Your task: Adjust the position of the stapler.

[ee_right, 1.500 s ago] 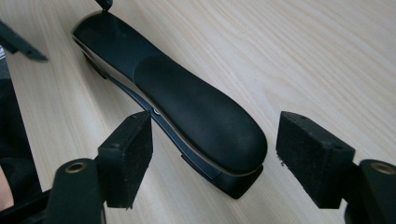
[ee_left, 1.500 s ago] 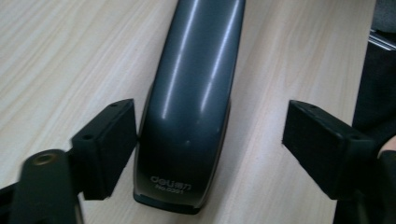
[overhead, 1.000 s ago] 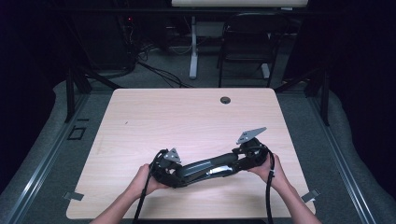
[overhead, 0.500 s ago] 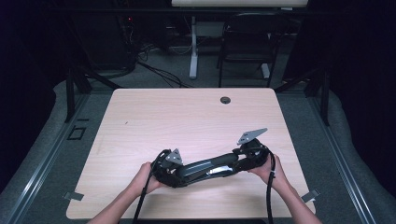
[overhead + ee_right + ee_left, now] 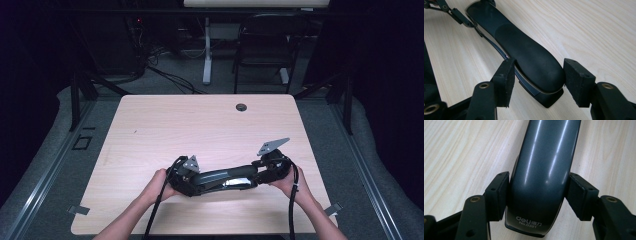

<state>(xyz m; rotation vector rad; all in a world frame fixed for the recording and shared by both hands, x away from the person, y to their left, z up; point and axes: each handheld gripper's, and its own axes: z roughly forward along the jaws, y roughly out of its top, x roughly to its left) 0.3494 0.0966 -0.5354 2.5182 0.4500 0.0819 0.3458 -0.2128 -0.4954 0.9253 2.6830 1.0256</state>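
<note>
A long dark grey stapler [image 5: 225, 177] lies flat on the wooden table [image 5: 200, 125], near its front edge. My left gripper [image 5: 192, 182] holds its left end. In the left gripper view both pads [image 5: 499, 192] press the sides of the glossy grey stapler body [image 5: 544, 170]; the jaws have just eased open a little and still touch it. My right gripper [image 5: 260, 175] is at the right end. Its pads [image 5: 505, 80] sit against both sides of the matt black stapler handle tip [image 5: 529, 62], the jaws having just closed further on it.
A small round grommet [image 5: 241, 107] sits near the table's far edge. A dark chair [image 5: 265, 45] and cables stand on the floor beyond. In the right gripper view, the left gripper's jaws [image 5: 454, 12] are at the stapler's far end.
</note>
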